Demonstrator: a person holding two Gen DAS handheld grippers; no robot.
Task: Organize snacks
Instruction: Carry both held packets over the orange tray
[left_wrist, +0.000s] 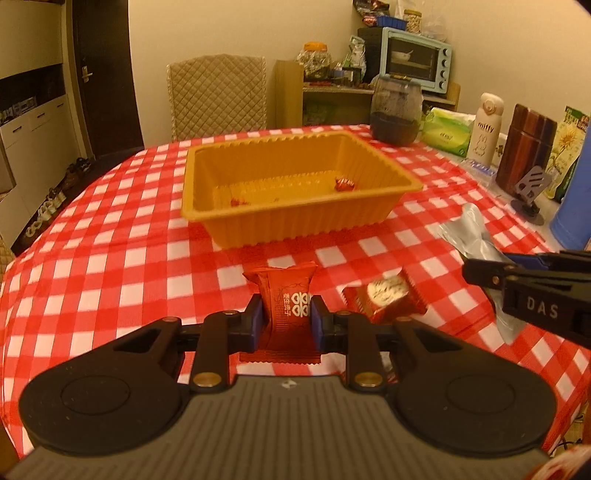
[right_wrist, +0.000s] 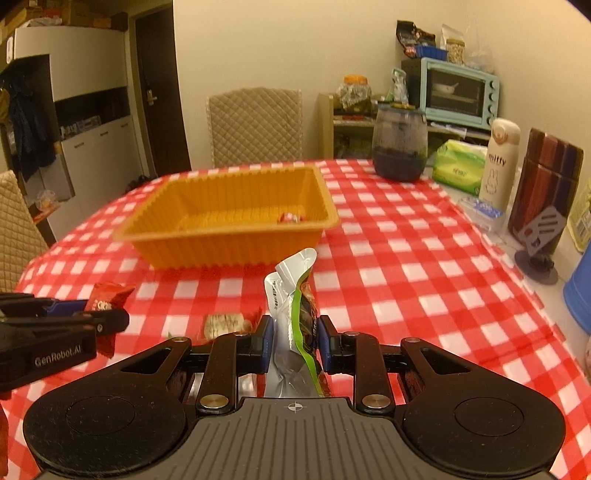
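Observation:
My left gripper is shut on a red snack packet with white characters, held above the checked tablecloth in front of the orange tray. My right gripper is shut on a silver and green snack pouch; the pouch also shows in the left wrist view. A red biscuit packet lies on the cloth between the grippers and shows in the right wrist view too. The tray holds a small red candy at its right and another red piece at its left.
A dark glass jar, green tissue pack, white Miffy bottle, striped wooden canister, phone stand and blue container line the table's right side. A quilted chair stands behind the table.

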